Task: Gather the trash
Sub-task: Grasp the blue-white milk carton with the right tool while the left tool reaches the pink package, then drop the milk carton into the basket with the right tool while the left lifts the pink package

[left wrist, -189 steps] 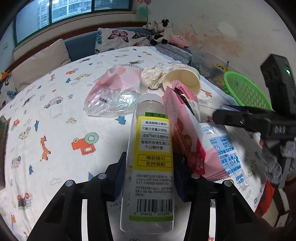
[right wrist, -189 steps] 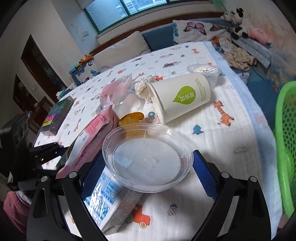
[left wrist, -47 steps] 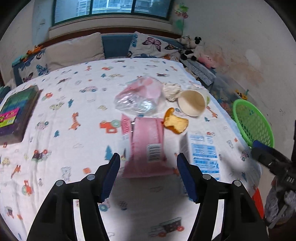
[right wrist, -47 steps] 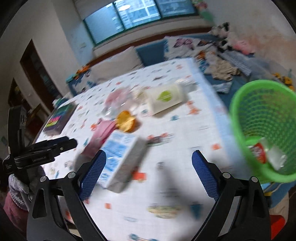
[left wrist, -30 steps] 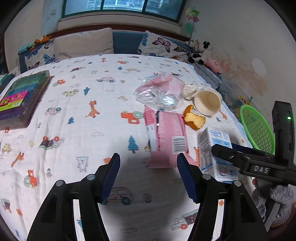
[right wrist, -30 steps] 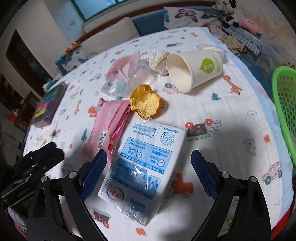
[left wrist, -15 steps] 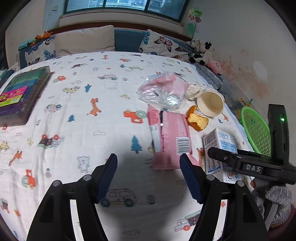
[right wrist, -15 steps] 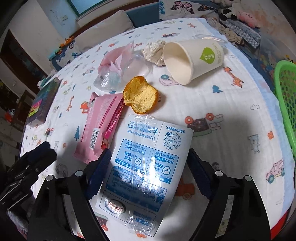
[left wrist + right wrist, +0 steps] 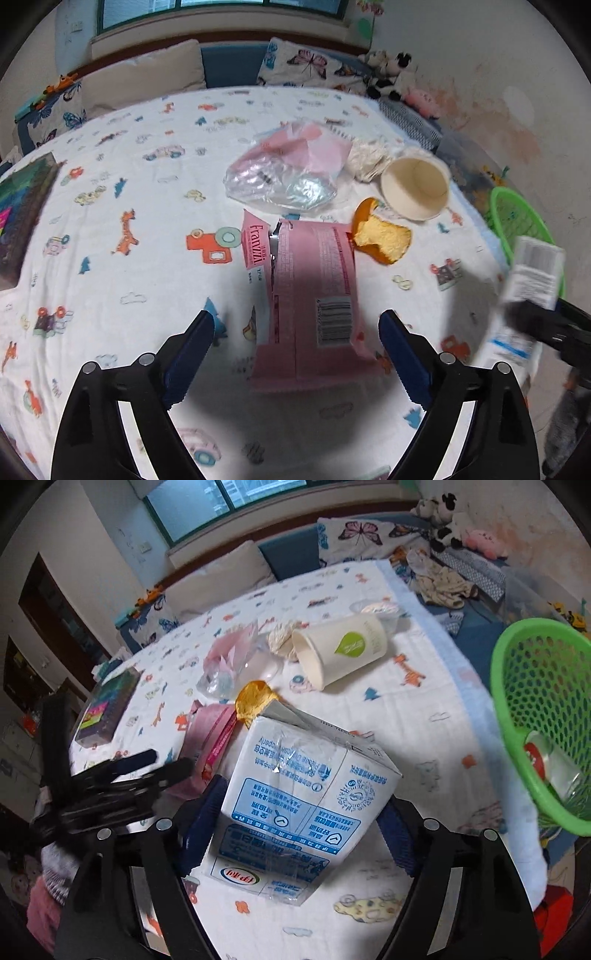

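Observation:
My right gripper (image 9: pixel 295 834) is shut on a white and blue milk carton (image 9: pixel 299 805) and holds it above the bed; the carton also shows blurred in the left wrist view (image 9: pixel 524 295). My left gripper (image 9: pixel 295 354) is open just above a pink snack wrapper (image 9: pixel 314 295). Beyond lie an orange peel (image 9: pixel 380 236), a tipped paper cup (image 9: pixel 415 186), a crumpled tissue (image 9: pixel 365 158) and a clear plastic bag (image 9: pixel 284 173). The green basket (image 9: pixel 543 709) stands right of the bed with a bottle inside.
The trash lies on a white bed sheet with cartoon prints (image 9: pixel 110 206). A dark box (image 9: pixel 22 210) sits at the bed's left edge. A small plastic cup (image 9: pixel 376 609) lies behind the paper cup. Pillows and plush toys line the far side.
My right gripper has closed on the milk carton and lifted it off the bed toward the basket. My left gripper has moved in over the pink wrapper.

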`<state>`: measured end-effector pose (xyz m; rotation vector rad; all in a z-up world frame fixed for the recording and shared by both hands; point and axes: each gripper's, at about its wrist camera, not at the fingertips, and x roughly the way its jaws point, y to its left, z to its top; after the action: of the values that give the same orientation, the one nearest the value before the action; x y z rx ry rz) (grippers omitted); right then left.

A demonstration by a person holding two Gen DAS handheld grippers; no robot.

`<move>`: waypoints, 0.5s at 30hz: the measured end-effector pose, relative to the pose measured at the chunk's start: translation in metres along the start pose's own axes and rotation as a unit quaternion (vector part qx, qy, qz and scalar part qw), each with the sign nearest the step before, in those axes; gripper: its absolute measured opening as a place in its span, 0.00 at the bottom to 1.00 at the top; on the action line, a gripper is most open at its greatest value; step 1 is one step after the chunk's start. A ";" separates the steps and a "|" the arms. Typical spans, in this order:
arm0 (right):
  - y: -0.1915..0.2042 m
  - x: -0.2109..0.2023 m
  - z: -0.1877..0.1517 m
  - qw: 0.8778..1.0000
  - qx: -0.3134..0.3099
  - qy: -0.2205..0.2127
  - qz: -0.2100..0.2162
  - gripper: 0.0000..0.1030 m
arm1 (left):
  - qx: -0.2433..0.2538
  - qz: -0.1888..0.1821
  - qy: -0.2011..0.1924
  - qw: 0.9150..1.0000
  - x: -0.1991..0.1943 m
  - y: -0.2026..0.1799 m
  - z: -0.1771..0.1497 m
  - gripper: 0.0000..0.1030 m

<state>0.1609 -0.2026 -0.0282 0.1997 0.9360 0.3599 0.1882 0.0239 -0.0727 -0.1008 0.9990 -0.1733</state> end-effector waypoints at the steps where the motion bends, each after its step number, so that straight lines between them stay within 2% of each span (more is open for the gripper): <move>1: -0.001 -0.003 0.000 1.000 -0.001 -0.002 0.000 0.75 | -0.003 0.002 0.004 1.000 0.004 0.000 0.002 0.85; 10: -0.008 -0.028 -0.005 0.999 -0.023 -0.032 -0.019 0.75 | -0.004 0.023 0.022 0.999 0.027 -0.006 0.007 0.84; 13: -0.014 -0.032 -0.004 0.999 -0.018 -0.037 -0.022 0.75 | 0.005 0.031 0.019 0.999 0.027 -0.009 0.007 0.74; 15: -0.019 -0.036 -0.004 0.999 -0.014 -0.041 -0.024 0.75 | 0.007 0.026 0.018 0.999 0.025 -0.010 0.007 0.64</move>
<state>0.1425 -0.2339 -0.0100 0.1646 0.8538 0.3177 0.2067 0.0097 -0.0879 -0.0598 1.0344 -0.1351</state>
